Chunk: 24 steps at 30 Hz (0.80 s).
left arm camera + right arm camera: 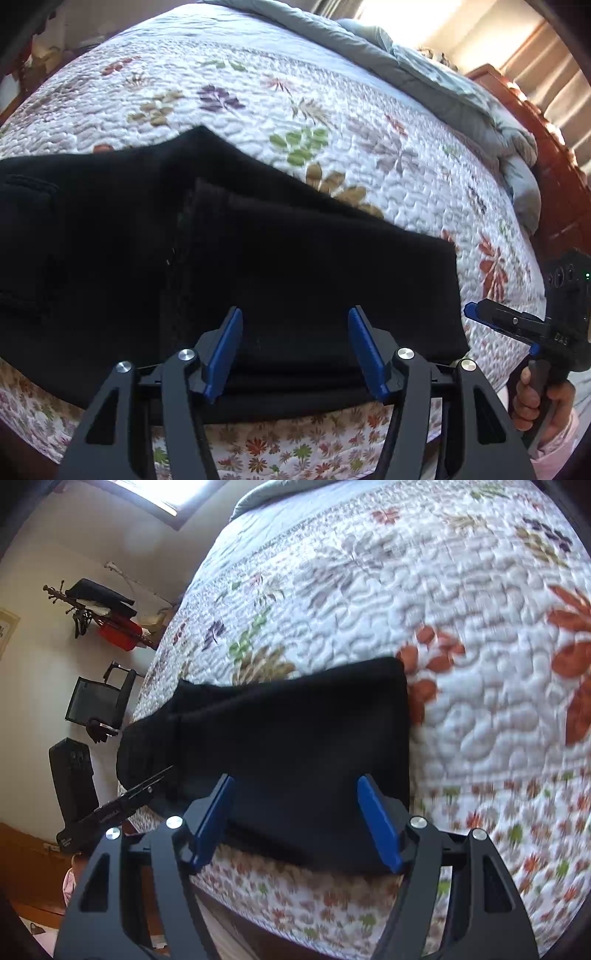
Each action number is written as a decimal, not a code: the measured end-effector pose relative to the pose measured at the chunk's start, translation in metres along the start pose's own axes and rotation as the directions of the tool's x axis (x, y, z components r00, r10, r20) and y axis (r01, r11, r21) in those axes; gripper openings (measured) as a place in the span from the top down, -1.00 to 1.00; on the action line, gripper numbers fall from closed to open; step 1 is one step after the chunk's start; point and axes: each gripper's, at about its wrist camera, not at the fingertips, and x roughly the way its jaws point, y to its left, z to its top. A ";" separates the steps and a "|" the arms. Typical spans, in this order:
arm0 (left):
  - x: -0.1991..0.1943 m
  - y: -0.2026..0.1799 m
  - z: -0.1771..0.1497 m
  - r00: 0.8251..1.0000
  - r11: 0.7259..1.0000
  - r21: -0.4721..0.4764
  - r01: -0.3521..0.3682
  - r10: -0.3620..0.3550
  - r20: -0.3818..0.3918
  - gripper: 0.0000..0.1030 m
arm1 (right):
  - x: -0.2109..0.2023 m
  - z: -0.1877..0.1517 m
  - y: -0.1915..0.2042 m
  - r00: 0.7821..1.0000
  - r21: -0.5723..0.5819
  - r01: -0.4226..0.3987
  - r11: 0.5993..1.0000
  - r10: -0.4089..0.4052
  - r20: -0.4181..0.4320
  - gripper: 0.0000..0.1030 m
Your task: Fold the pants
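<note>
Black pants (pixel 258 258) lie folded over in layers on a floral quilted bed (pixel 258 92), along its near edge. My left gripper (pixel 295 317) is open and hovers over the pants' near edge, holding nothing. My right gripper (pixel 295 786) is open over the right end of the pants (pixel 295 731), also empty. The right gripper also shows in the left wrist view (pixel 517 321) at the far right, beyond the pants' right end. The left gripper shows in the right wrist view (pixel 122 805) at the left.
A grey duvet (pixel 424 74) is bunched along the bed's far side by a wooden headboard (pixel 535 129). Left of the bed stand a black speaker (pixel 74 779), a black bag (pixel 96 698) and a wall rack with clothes (pixel 99 613).
</note>
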 end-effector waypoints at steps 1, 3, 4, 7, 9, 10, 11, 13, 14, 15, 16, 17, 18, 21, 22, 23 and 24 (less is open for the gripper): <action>0.007 0.002 -0.003 1.000 1.000 -0.005 -0.009 0.009 -0.019 -0.17 | 0.006 -0.005 -0.004 0.999 0.010 0.030 0.999 -0.030 -0.017 -0.34; 0.015 0.005 -0.007 1.000 1.000 -0.002 -0.005 0.005 0.005 -0.19 | 0.018 -0.010 -0.013 0.998 0.025 0.050 0.998 -0.049 -0.035 -0.33; 0.015 0.003 -0.008 1.000 1.000 0.020 -0.010 0.009 0.009 -0.24 | 0.021 -0.011 -0.015 0.999 0.024 0.044 0.999 -0.043 -0.024 -0.33; 0.011 -0.002 -0.008 1.000 0.999 0.044 -0.024 0.024 0.004 -0.25 | 0.020 -0.011 -0.011 0.999 0.008 0.051 0.999 -0.051 -0.016 -0.34; 0.004 0.001 -0.010 1.000 1.000 0.020 -0.024 0.024 0.002 -0.26 | 0.015 -0.011 -0.006 0.998 0.004 0.062 0.998 -0.062 -0.013 -0.34; -0.001 0.003 -0.010 1.000 1.000 0.006 -0.025 0.025 0.007 -0.29 | 0.009 -0.011 -0.001 0.998 -0.001 0.068 0.998 -0.068 -0.003 -0.36; -0.009 0.007 -0.012 1.000 1.000 -0.008 -0.023 0.023 0.019 -0.36 | 0.004 -0.013 0.003 0.997 -0.009 0.073 0.997 -0.072 0.004 -0.38; -0.023 0.017 -0.016 0.999 1.000 -0.025 -0.013 0.014 0.049 -0.38 | -0.006 -0.015 0.015 0.997 -0.042 0.077 0.996 -0.076 0.025 -0.42; -0.032 0.026 -0.019 0.998 0.999 -0.042 -0.014 0.017 0.062 -0.42 | -0.008 -0.016 0.019 0.996 -0.057 0.083 0.995 -0.081 0.035 -0.45; -0.039 0.035 -0.022 0.996 0.997 -0.066 -0.037 0.042 0.074 -0.45 | -0.010 -0.017 0.024 0.995 -0.074 0.088 0.993 -0.085 0.044 -0.47; -0.045 0.044 -0.024 0.994 0.995 -0.087 -0.057 0.064 0.084 -0.46 | -0.011 -0.018 0.029 0.995 -0.091 0.092 0.992 -0.088 0.047 -0.47; -0.054 0.059 -0.029 0.992 0.990 -0.121 -0.069 0.081 0.098 -0.46 | -0.010 -0.019 0.033 0.994 -0.103 0.099 0.990 -0.095 0.048 -0.48; -0.062 0.071 -0.032 0.990 0.986 -0.150 -0.069 0.086 0.110 -0.46 | -0.008 -0.019 0.037 0.994 -0.115 0.107 0.988 -0.101 0.049 -0.48; -0.085 0.116 -0.042 0.981 0.962 -0.253 -0.101 0.139 0.138 -0.46 | 0.003 -0.017 0.043 0.992 -0.142 0.121 0.982 -0.117 0.036 -0.48; -0.090 0.130 -0.045 0.977 0.952 -0.285 -0.112 0.157 0.143 -0.46 | 0.007 -0.018 0.043 0.992 -0.143 0.124 0.982 -0.122 0.027 -0.48; -0.096 0.148 -0.049 0.974 0.937 -0.328 -0.120 0.175 0.145 -0.46 | 0.011 -0.018 0.043 0.992 -0.142 0.128 0.981 -0.127 0.020 -0.48; -0.102 0.166 -0.052 0.971 0.917 -0.378 -0.125 0.192 0.144 -0.46 | 0.014 -0.019 0.042 0.991 -0.140 0.136 0.981 -0.135 0.014 -0.48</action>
